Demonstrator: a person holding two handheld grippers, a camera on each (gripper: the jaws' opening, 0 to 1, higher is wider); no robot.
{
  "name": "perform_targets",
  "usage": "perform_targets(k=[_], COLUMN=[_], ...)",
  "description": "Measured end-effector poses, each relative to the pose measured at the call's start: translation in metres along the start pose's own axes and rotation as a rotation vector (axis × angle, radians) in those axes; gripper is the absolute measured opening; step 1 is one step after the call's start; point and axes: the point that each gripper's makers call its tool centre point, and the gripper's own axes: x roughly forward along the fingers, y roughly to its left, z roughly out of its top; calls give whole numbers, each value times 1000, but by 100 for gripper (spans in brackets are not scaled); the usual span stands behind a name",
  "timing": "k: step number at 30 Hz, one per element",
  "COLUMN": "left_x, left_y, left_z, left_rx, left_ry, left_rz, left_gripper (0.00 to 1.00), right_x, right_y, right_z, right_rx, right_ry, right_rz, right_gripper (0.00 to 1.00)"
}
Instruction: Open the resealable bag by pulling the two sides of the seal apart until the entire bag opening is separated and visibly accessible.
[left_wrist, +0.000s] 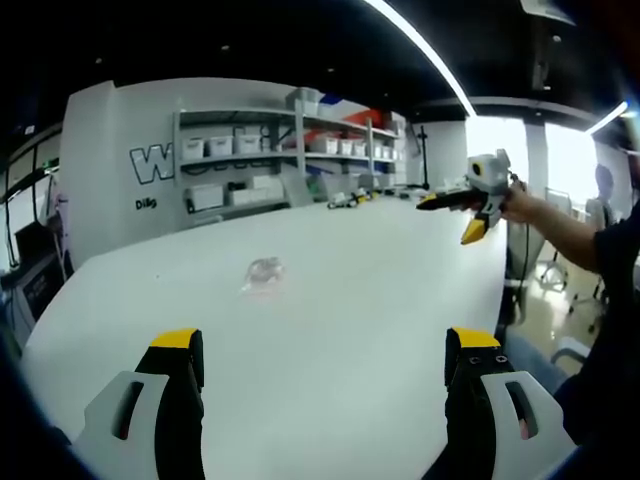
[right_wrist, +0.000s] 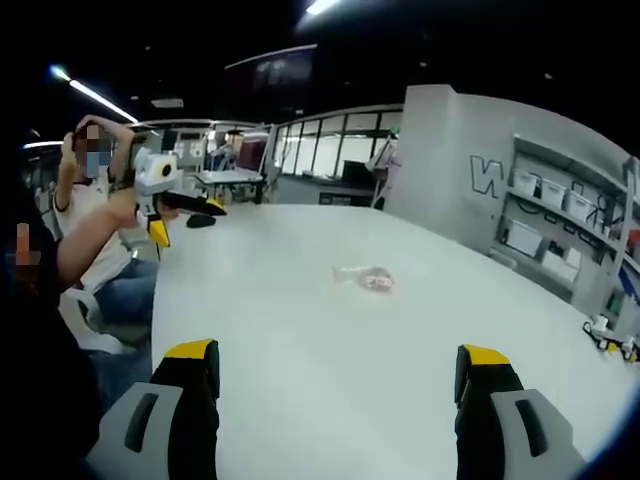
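**Both grippers raised and spread, bag untouched on the table**

In the left gripper view, the left gripper hangs above the near edge of the white table, its yellow-tipped jaws spread wide with nothing between them. Ahead, near the table's middle and well apart from the jaws, lies the small clear resealable bag, flat, with something pinkish inside; whether its seal is closed is too small to tell. Further right the right gripper is held up over the table's right edge by a hand — too side-on there to read its jaws. Shelving with bins stands past the far edge.

In the right gripper view, the other gripper shows at far left, raised beside the table's left edge. The right gripper's own jaws stand wide apart and empty, and the bag lies beyond them, towards the table's centre.

The wide spread likely prepares each gripper to take one side of the seal — the pull is not yet begun.
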Motion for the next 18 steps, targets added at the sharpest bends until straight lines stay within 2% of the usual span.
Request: perform_targets(k=[4,18], left_x=[2,6], left_y=[-1,-7], left_z=[0,0], left_rx=[0,9], left_ry=[0,4], left_rz=[-5,-17], left_gripper=[100,100], right_x=[7,47], right_y=[7,-3], right_z=[6,22], right_rx=[-8,-11], right_ry=[-7,-20], right_rz=[12,20], right_gripper=[100,99])
